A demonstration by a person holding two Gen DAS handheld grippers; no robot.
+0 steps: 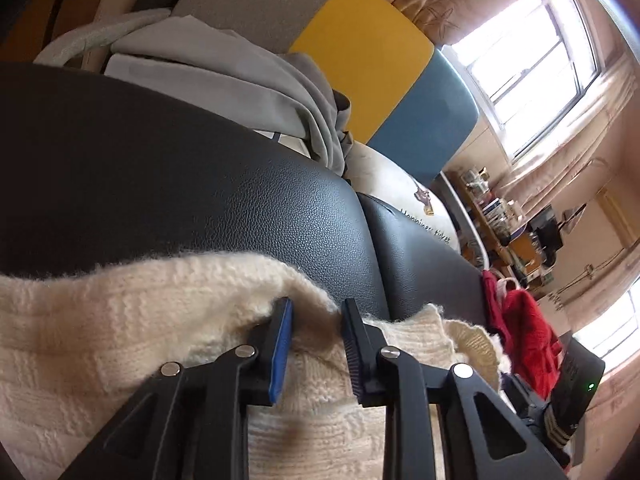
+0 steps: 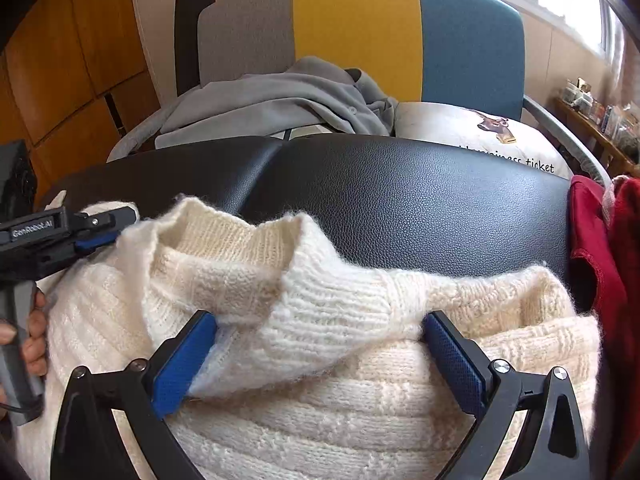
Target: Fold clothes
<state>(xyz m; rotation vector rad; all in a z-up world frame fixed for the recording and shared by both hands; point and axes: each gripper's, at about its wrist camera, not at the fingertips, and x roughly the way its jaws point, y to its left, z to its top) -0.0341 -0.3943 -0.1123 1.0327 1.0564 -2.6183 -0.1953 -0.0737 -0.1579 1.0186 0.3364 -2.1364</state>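
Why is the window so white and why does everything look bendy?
Left wrist view: the window is blown out white by daylight, and the fisheye lens curves the black cushion. Right wrist view: the cream sweater looks sharp and evenly lit, with dark rounded corners from the lens.

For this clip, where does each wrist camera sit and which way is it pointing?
Left wrist: on the left hand-held gripper, tilted, looking along its fingers across the cream sweater and black cushion toward the window; only its own fingers show.
Right wrist: on the right hand-held gripper, open over the sweater's collar, facing the colour-block chair; the person's left hand shows holding the left gripper.
Shared: sweater, cushion, chair, grey garment.
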